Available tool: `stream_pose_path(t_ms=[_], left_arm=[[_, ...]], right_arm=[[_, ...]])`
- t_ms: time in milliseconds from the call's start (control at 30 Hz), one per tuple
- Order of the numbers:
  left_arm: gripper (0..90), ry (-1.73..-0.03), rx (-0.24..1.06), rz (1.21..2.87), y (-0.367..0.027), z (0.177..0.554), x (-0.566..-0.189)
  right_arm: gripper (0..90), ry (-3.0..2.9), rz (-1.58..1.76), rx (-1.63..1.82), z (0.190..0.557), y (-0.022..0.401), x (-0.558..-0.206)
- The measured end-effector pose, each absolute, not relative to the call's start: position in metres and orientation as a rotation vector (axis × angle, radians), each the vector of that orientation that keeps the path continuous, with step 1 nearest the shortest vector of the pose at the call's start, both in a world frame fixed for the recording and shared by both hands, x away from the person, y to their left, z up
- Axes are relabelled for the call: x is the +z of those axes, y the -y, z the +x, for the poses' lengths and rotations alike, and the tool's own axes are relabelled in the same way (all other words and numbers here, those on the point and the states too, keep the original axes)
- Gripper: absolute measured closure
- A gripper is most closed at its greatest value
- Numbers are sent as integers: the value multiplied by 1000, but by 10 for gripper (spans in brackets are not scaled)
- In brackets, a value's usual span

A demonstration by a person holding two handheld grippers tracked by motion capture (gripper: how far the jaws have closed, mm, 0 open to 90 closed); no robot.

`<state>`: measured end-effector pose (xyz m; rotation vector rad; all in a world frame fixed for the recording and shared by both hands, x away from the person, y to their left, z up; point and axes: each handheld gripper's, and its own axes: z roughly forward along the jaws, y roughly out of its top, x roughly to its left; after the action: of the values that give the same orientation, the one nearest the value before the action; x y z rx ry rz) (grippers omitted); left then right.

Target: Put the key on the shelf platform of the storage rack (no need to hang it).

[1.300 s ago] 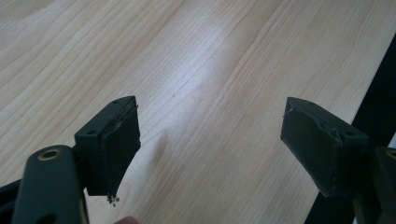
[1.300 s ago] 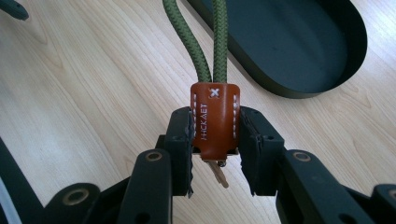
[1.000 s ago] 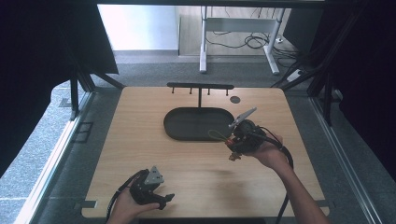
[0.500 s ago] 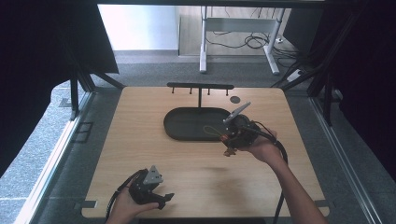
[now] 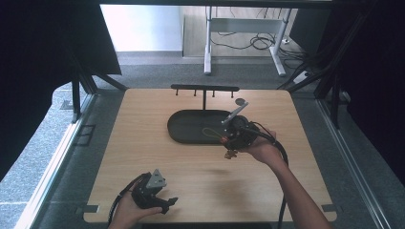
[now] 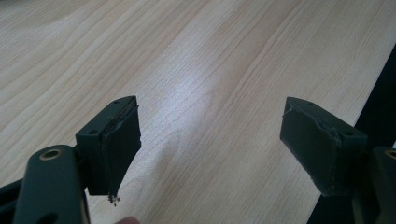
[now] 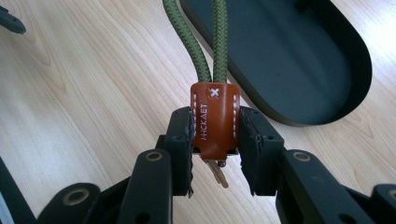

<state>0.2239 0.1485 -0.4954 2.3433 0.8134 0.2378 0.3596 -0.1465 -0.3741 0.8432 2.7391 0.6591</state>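
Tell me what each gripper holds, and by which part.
The right gripper clamps the keychain's brown leather tab; its green cord loop runs away from it. The left gripper holds nothing.

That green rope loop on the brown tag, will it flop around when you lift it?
Probably yes: the green rope loop looks braided and soft, so it should droop. The leather tag pinched in the right gripper looks stiffer and light.

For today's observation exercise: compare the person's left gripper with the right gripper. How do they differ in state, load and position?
The left gripper has its jaws wide apart with nothing between them; the right gripper is shut on a brown leather tab with a green cord loop. The left sits low at the table's near edge; the right is held beside the dark oval tray. Both have black jaws and are hand-held.
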Motion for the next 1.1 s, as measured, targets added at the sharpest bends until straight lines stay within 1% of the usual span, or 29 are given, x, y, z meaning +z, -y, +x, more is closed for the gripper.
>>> stream_pose_path(t_ms=[467,1100], left_arm=[[209,-815,241,2340,-149,224,-496],[209,-798,219,2370,-143,224,-501]], right_arm=[[669,-2764,789,650,362,125,-374],[669,-2776,789,624,358,129,-383]])
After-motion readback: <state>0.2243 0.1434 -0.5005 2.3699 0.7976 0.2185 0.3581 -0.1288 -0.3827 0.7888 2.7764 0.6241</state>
